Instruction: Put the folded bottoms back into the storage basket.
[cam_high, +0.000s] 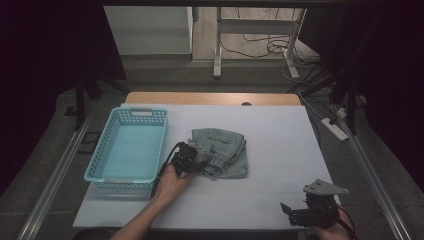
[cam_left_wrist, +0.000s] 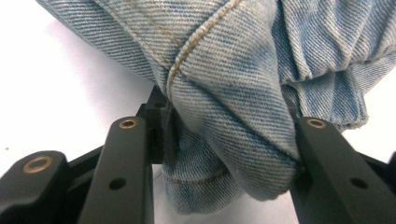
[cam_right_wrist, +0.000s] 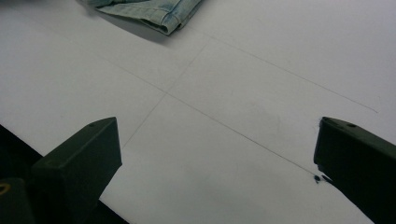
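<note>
A folded light-blue denim garment (cam_high: 222, 152) lies in the middle of the white table top. My left gripper (cam_high: 192, 160) is at its left edge, held by a hand coming in from the bottom. In the left gripper view a thick fold of the denim (cam_left_wrist: 224, 93) fills the gap of my left gripper (cam_left_wrist: 229, 116) and presses against both black jaws. My right gripper (cam_high: 292, 212) sits near the front right edge of the table, far from the garment. Its jaws stand wide apart over bare table in the right gripper view (cam_right_wrist: 217, 135), with a corner of the denim (cam_right_wrist: 149, 7) at the top.
A light-blue plastic basket (cam_high: 100, 165) with nothing in it stands at the table's left side, just left of my left gripper. The white table sheet (cam_high: 280, 130) carries faint fold lines. Metal rails run along both sides; table legs and cables lie on the floor beyond.
</note>
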